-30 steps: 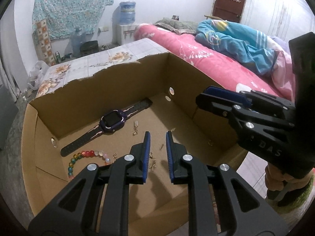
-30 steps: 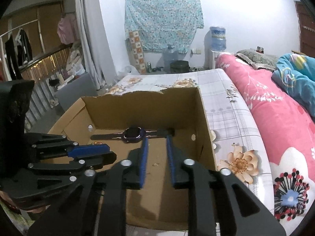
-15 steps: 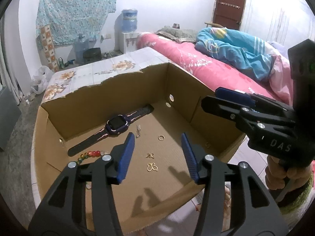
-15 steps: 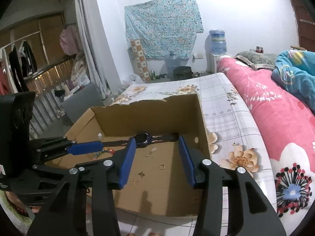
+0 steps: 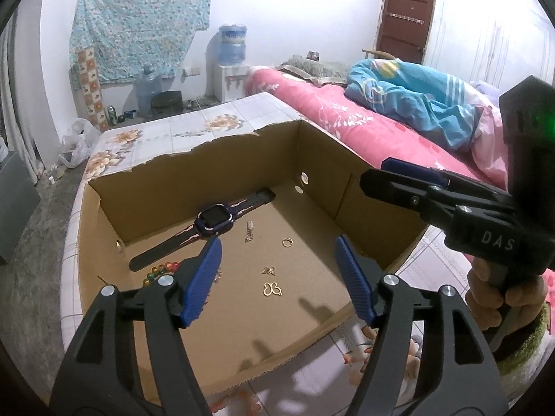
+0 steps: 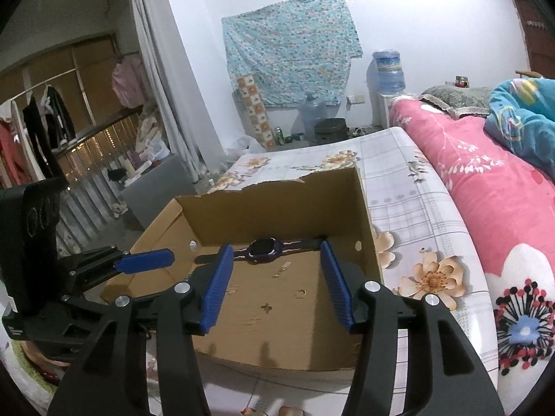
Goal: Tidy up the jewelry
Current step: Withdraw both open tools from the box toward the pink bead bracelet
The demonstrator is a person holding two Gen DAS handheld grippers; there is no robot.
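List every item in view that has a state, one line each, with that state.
left gripper: open, empty, above the box's near edge.
right gripper: open, empty, over the box.
cardboard box: open-topped, back rim torn.
watch: lying flat on the box floor, strap spread out.
bead bracelet: on the floor, partly hidden by a finger.
gold ring: lying loose.
butterfly pendant: lying flat, untouched.
door: shut.

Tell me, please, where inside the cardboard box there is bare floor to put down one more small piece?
The box floor is bare along the right wall, right of the ring, and along the near wall, in front of the butterfly charm. It is crowded at the left and back, around the watch and beads.
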